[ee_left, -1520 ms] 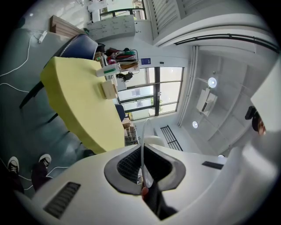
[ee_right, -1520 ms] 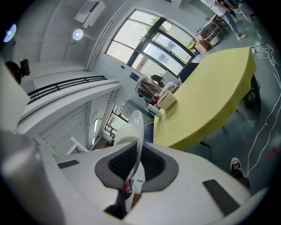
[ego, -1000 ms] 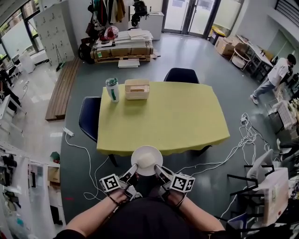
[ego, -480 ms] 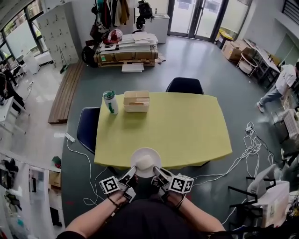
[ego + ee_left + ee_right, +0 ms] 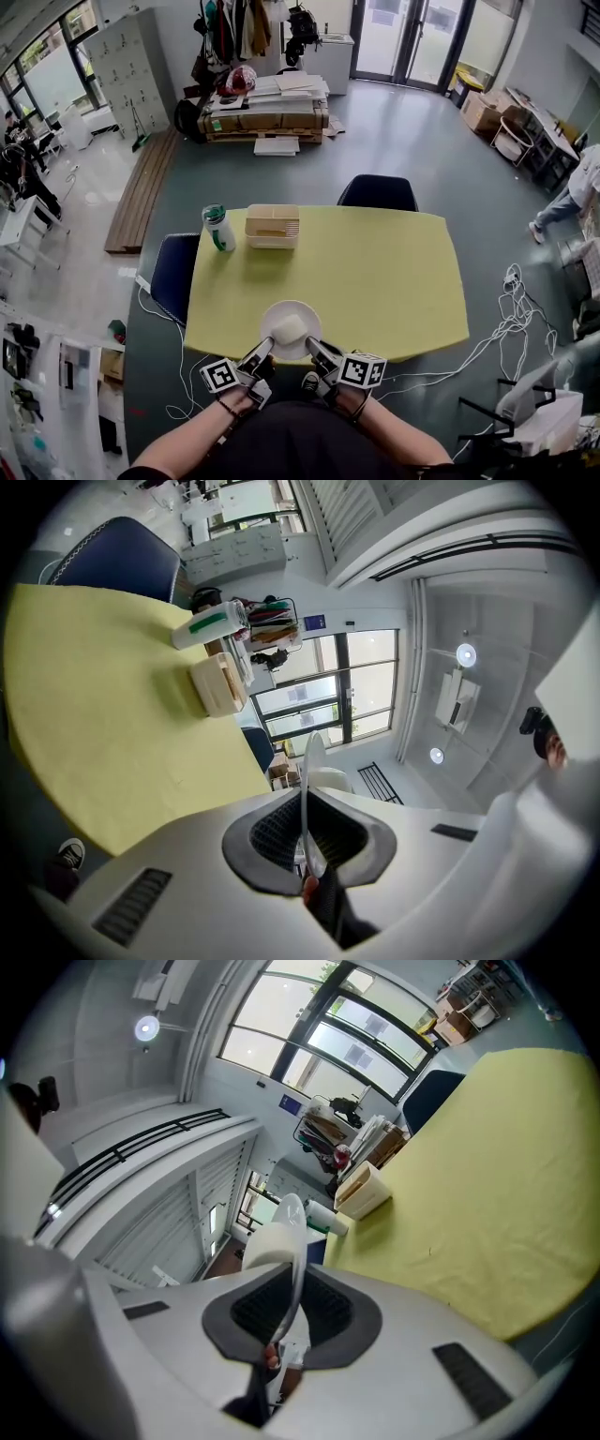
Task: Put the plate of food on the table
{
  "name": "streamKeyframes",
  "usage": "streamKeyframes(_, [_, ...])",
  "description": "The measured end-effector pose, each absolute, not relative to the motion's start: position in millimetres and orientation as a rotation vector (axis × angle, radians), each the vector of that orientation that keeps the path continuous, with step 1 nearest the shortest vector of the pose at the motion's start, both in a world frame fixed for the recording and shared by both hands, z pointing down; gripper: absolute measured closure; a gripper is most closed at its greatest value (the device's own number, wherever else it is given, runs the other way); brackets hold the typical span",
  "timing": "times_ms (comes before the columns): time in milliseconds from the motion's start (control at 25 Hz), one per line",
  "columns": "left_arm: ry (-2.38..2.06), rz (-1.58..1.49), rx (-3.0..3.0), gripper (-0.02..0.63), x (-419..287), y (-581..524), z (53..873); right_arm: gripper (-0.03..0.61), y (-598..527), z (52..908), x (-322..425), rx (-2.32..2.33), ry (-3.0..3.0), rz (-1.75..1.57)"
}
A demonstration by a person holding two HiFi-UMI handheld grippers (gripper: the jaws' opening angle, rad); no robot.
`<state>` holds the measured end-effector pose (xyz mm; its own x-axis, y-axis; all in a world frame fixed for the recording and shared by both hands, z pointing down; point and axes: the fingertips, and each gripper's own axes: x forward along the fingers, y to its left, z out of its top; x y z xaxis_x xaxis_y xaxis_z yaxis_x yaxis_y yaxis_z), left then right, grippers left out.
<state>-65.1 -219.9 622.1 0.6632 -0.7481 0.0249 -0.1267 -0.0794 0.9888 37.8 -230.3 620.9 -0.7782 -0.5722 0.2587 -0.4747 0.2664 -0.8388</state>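
A white plate [image 5: 271, 318] with a pale lump of food [image 5: 292, 328] hangs level over the near edge of the yellow table [image 5: 375, 272]. My left gripper [image 5: 262, 351] is shut on the plate's near-left rim, my right gripper [image 5: 315, 349] on its near-right rim. In the left gripper view the plate [image 5: 308, 780] runs edge-on between the dark pads of the left gripper [image 5: 307, 846]. In the right gripper view the plate's rim [image 5: 296, 1241] is likewise pinched by the right gripper [image 5: 289, 1312], with the food [image 5: 265, 1244] beside it.
At the table's far left stand a green-capped bottle [image 5: 219, 228] and a pale box [image 5: 273, 226]. Dark chairs sit at the far side [image 5: 378, 192] and the left side [image 5: 174, 265]. Cables [image 5: 506, 309] lie on the floor to the right. A person [image 5: 581, 192] walks at the right edge.
The view has moved forward towards the table. The plate, earlier in front of the table's near edge, now hangs over it, still held by both grippers.
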Motion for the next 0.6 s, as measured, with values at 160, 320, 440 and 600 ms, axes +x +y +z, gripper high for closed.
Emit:
streamKeyframes(160, [-0.767,-0.601,1.591,0.597,-56,-237,631,0.548,-249,628,47,-0.981,2.430,-1.578])
streamKeyframes(320, [-0.800,-0.591,1.610,0.597,-57,-247,641,0.548,-261,637,48,-0.957,2.449,-1.595])
streamKeyframes(440, [-0.786,-0.608,1.562,0.597,-58,-249,648,0.548,-264,644,45,-0.964,2.441,-1.611])
streamKeyframes(600, [-0.762,-0.600,1.542,0.597,-63,-256,663,0.548,-269,659,41,-0.991,2.427,-1.617])
